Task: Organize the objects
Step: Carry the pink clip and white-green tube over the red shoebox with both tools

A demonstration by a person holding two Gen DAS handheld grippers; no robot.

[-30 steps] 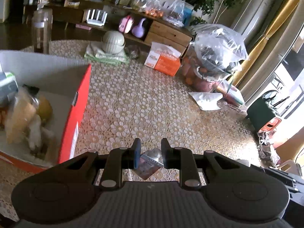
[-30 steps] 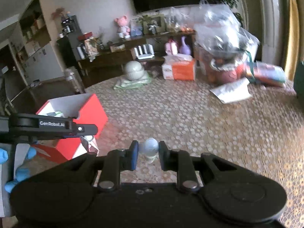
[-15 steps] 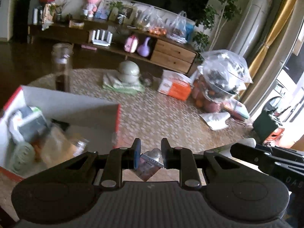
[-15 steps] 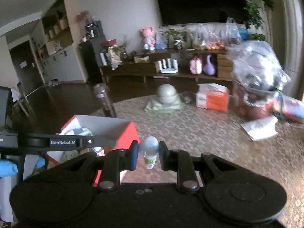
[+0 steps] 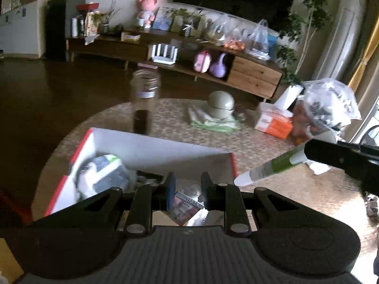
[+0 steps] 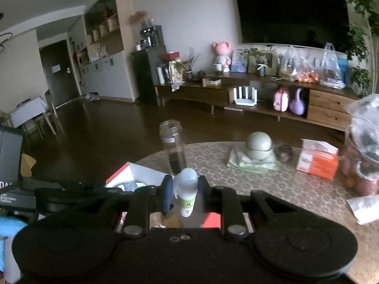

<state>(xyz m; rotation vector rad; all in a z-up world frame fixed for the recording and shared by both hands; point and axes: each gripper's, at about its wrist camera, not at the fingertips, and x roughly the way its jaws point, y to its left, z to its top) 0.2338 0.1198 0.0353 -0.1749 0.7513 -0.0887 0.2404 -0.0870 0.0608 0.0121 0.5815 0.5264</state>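
Both grippers hang over the open red-and-white cardboard box (image 5: pixel 233 163), the left gripper (image 5: pixel 187 191) clamped on a small silvery foil packet (image 5: pixel 187 204) and the right gripper (image 6: pixel 183 190) on a little white plastic bottle with a green label (image 6: pixel 187 193); carrying looks done. Next, I judge, each should dip inside the walls and let go. Beyond the far wall a tall clear glass jar (image 5: pixel 145 101) stands close, with open tablecloth (image 5: pixel 248 139) rightward.

A dark television (image 6: pixel 292 15) fills the upper right wall. Below it, a long wooden cabinet (image 6: pixel 255 92) carries a pink plush toy (image 6: pixel 221 55) and plastic bags (image 6: pixel 330 67). Dark floor (image 6: pixel 99 127) spreads across the left.
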